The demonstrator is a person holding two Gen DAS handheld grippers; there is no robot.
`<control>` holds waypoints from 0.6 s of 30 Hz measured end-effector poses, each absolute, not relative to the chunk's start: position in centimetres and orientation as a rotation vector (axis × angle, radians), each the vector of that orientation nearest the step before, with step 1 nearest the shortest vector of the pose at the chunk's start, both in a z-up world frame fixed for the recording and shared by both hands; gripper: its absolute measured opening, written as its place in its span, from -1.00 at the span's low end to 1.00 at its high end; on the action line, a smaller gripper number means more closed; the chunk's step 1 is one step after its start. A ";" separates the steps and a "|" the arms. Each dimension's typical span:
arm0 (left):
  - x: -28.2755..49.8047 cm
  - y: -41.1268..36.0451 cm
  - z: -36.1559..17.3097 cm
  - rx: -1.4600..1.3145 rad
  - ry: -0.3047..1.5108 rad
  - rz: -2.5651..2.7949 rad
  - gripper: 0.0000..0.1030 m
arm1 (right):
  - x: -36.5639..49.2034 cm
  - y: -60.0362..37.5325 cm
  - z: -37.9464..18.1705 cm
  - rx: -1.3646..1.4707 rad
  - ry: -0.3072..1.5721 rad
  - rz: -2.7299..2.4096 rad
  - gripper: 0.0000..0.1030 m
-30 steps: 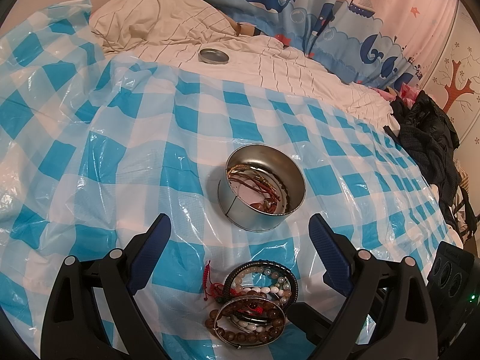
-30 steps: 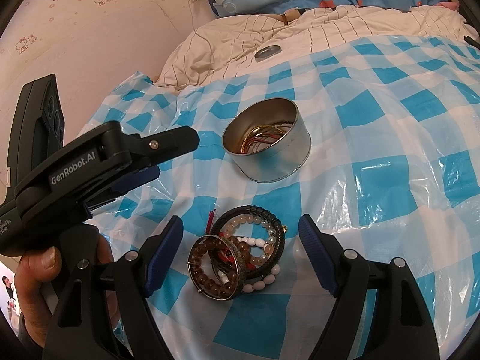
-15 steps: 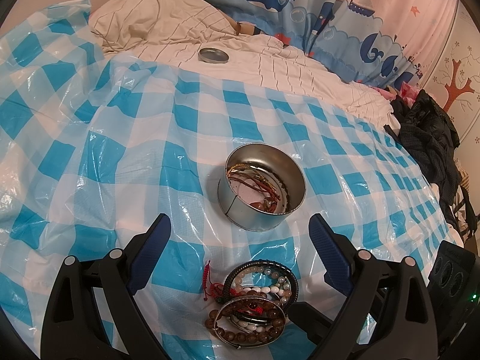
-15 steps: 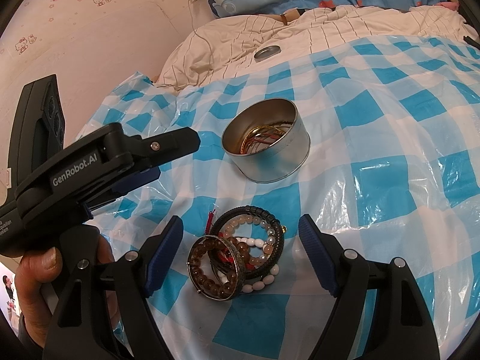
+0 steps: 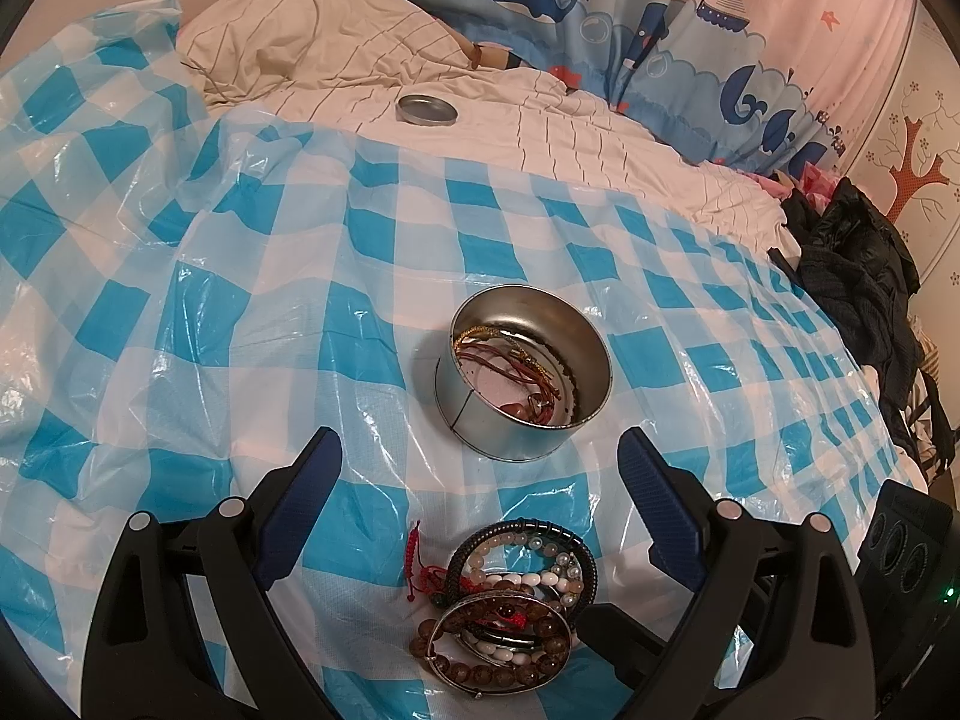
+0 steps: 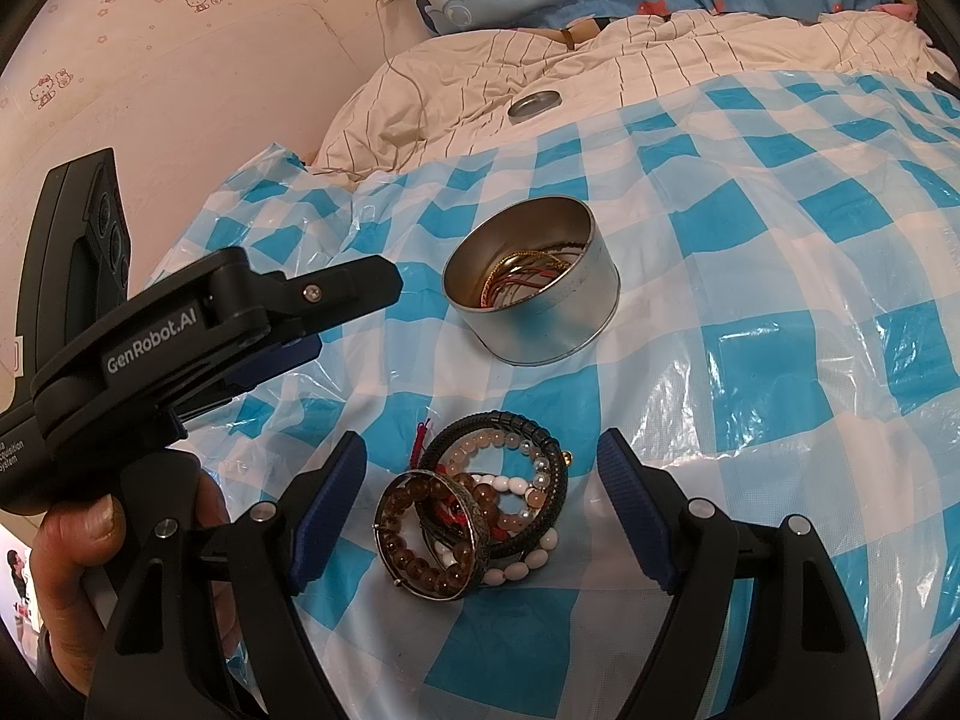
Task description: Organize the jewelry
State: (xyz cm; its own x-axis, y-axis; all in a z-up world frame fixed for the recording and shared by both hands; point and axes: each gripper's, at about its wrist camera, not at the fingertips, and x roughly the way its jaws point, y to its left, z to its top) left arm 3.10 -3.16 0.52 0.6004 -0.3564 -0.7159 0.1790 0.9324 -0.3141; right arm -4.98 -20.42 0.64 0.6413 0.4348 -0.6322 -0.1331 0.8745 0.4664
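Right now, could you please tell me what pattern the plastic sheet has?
The plastic sheet is blue-and-white checked, clearest in the left wrist view.

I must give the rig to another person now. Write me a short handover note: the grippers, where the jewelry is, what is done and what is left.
Left gripper: open, empty, hanging over the checked sheet.
Right gripper: open, empty, with the bracelet pile lying between its fingers, not pressed.
Round tin: upright on the sheet beyond the pile, lid off; its lid lies far back on the striped bedding.
Done: a few cord and chain pieces are in the tin.
Left: the beaded bracelets and bangles of the pile go into the tin; then probably the lid.
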 end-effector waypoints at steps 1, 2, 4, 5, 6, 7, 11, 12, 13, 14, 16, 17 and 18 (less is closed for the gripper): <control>3.1 -3.2 0.5 -0.219 0.875 -0.313 0.73 | -5.0 -20.4 0.6 0.400 0.816 0.334 0.48; 3.1 -3.2 0.5 -0.219 0.875 -0.313 0.73 | -5.0 -20.4 0.7 0.400 0.816 0.334 0.48; 3.1 -3.2 0.5 -0.219 0.874 -0.313 0.73 | -5.0 -20.4 0.7 0.399 0.815 0.334 0.48; 3.1 -3.2 0.5 -0.219 0.875 -0.313 0.73 | -5.0 -20.5 0.7 0.399 0.815 0.334 0.48; 3.1 -3.2 0.5 -0.219 0.875 -0.313 0.73 | -5.0 -20.4 0.6 0.400 0.815 0.333 0.48; 3.2 -3.2 0.6 -0.219 0.875 -0.313 0.73 | -5.0 -20.4 0.7 0.400 0.816 0.333 0.48; 3.2 -3.2 0.6 -0.219 0.875 -0.313 0.73 | -5.0 -20.4 0.7 0.400 0.815 0.334 0.48; 3.0 -3.3 0.5 -0.219 0.875 -0.313 0.73 | -5.0 -20.4 0.7 0.400 0.816 0.334 0.48; 3.2 -3.2 0.6 -0.219 0.876 -0.313 0.73 | -5.0 -20.4 0.7 0.400 0.816 0.333 0.48; 3.2 -3.2 0.6 -0.219 0.876 -0.313 0.73 | -5.0 -20.4 0.7 0.402 0.816 0.331 0.48; 3.0 -3.3 0.5 -0.218 0.877 -0.314 0.73 | -5.0 -20.4 0.7 0.402 0.817 0.330 0.48; 3.2 -3.2 0.6 -0.218 0.876 -0.314 0.73 | -5.0 -20.4 0.7 0.402 0.817 0.331 0.48; 3.2 -3.2 0.6 -0.218 0.876 -0.314 0.73 | -5.0 -20.4 0.7 0.402 0.817 0.331 0.48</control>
